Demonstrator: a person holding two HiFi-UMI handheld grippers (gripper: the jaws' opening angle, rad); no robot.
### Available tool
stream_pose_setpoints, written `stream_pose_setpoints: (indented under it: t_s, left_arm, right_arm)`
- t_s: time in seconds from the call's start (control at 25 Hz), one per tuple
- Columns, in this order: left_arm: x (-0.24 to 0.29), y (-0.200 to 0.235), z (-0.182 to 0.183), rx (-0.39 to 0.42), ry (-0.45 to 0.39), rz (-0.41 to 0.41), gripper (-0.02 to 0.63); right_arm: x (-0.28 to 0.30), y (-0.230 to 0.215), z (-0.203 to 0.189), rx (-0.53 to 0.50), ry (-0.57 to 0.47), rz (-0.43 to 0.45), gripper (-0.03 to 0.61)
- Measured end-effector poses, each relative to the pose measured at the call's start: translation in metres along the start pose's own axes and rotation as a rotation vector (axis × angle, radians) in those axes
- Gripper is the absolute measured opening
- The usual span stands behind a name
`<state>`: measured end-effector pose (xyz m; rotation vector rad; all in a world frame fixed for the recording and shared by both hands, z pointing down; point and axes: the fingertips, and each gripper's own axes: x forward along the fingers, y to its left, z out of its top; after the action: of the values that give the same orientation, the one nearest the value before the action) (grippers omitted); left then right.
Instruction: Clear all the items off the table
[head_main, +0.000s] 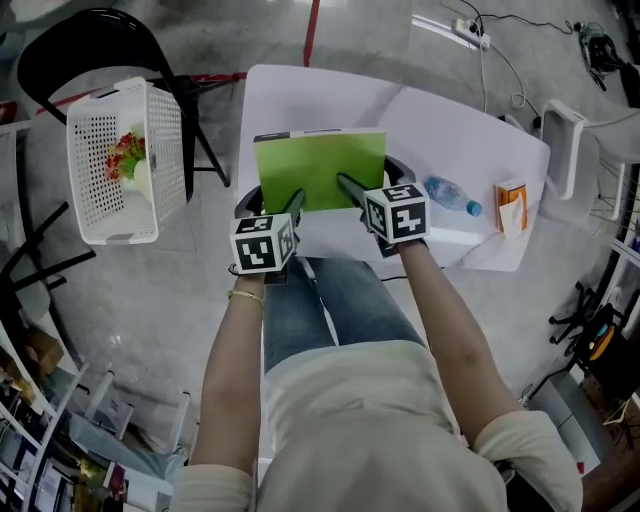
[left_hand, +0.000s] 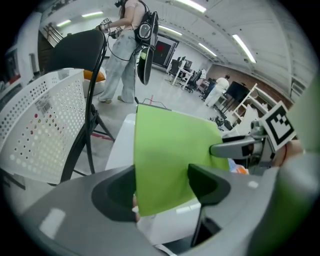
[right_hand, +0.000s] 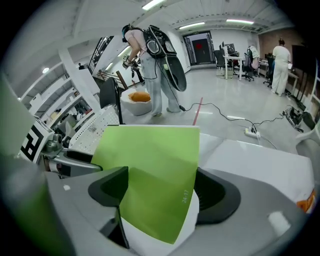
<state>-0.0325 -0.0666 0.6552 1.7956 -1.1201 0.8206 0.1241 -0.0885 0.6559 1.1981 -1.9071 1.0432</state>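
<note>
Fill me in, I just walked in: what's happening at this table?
A person holds a green book over the white table, the left hand-held gripper and right hand-held gripper each clamped on its near edge. A water bottle and an orange carton lie on the table; a white basket sits nearby.

**Right claw (right_hand: 161, 192) clamped on green book (right_hand: 150, 165)**
Your right claw grips the green book, with one jaw pressing each side of it. The white worktop (right_hand: 260, 170) lies beyond, and a perforated white basket (right_hand: 92, 131) stands at left.
</note>
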Motion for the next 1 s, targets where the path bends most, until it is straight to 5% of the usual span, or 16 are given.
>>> stream_pose_setpoints:
  t_s: [1.0]
  left_arm:
    - [-0.126,-0.012,0.032,-0.067,-0.157,0.015,0.322]
  right_arm:
    - [-0.097,0.073,0.067,-0.176,-0.083,0.039,0.413]
